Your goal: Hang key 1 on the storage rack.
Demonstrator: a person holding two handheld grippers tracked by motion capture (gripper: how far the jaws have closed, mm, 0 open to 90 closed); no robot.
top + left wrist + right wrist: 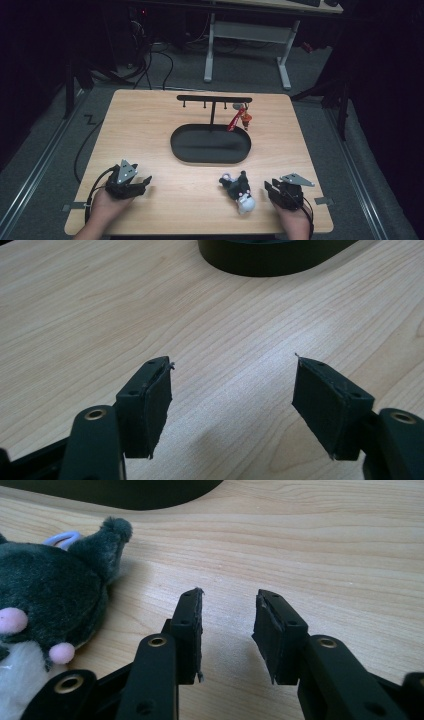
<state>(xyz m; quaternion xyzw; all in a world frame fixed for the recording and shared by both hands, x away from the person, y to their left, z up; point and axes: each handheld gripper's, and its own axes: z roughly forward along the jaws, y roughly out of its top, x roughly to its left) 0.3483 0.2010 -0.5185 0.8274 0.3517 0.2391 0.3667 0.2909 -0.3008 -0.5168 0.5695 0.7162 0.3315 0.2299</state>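
A black and white plush toy [239,192] lies on the wooden table near the front edge, right of centre. In the right gripper view the plush toy [45,605] is just left of my jaws, with pink spots and a pale loop by its ear. My right gripper [268,189] rests beside it, a little apart; the right gripper [229,592] is partly open with only bare wood between its pads. My left gripper [144,183] sits at the front left, and the left gripper [234,360] stands wide open over bare table.
A black oval tray [210,145] lies mid-table, and its rim also appears as the tray [270,260] and the tray [125,492]. Behind it a black T-shaped rack [214,99] carries a red keychain [239,120] on a right-hand hook.
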